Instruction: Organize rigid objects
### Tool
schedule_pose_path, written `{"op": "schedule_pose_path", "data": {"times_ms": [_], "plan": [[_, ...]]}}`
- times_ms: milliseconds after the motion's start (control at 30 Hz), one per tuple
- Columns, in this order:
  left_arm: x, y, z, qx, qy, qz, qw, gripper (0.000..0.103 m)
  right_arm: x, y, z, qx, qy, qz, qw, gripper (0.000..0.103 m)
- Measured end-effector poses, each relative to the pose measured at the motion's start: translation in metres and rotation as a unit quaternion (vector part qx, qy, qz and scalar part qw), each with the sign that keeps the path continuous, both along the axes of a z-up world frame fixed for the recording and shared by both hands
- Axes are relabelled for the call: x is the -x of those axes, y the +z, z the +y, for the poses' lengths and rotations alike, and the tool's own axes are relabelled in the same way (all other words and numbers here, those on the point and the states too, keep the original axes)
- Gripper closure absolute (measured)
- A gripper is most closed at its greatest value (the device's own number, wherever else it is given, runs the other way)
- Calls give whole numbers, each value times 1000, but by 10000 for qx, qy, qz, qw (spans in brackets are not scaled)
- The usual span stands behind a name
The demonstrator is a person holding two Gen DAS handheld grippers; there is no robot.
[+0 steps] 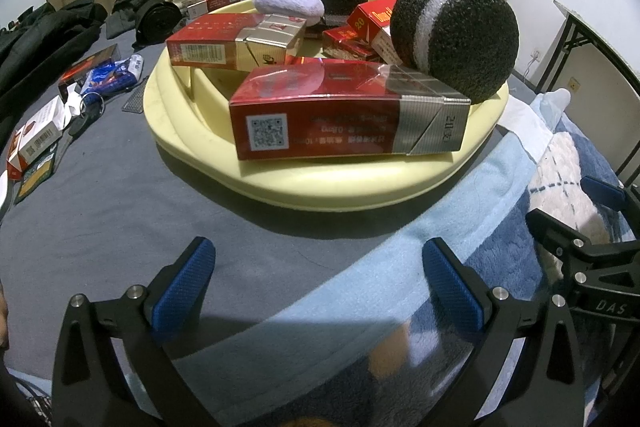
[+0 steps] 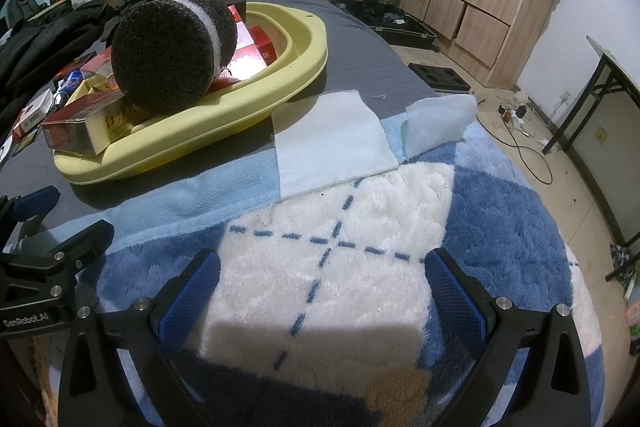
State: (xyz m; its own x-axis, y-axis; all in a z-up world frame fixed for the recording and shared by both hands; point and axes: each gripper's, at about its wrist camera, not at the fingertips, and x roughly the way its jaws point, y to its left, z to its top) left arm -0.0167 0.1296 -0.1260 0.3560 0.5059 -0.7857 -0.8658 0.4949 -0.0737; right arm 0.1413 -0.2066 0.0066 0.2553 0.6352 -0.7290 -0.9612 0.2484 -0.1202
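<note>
I see both my left gripper (image 1: 316, 287) and right gripper (image 2: 322, 301) spread wide and holding nothing, while at twelve o'clock the yellow basin (image 1: 360, 187) holds red cigarette boxes (image 1: 344, 115) and a dark sponge (image 1: 456, 39).

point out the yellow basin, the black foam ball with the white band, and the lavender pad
yellow basin (image 1: 320, 187), left wrist view, on its bare near rim
black foam ball (image 1: 476, 43), left wrist view, on its dark right half
lavender pad (image 1: 288, 3), left wrist view, on the middle of its top
</note>
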Motion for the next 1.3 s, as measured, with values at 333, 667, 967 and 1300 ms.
{"op": "schedule_pose_path", "data": {"times_ms": [333,667,967,1300], "plan": [[0,0,0,2,0,-11,10000,0,0,0,0,1,4,17,10000,0],[0,0,0,3,-1,-9,10000,0,-1,0,0,-2,8,16,10000,0],[0,0,0,3,-1,-10,10000,0,-2,0,0,-2,13,16,10000,0],[-2,0,0,3,-1,-10,10000,0,-2,0,-1,-3,15,16,10000,0]]}}
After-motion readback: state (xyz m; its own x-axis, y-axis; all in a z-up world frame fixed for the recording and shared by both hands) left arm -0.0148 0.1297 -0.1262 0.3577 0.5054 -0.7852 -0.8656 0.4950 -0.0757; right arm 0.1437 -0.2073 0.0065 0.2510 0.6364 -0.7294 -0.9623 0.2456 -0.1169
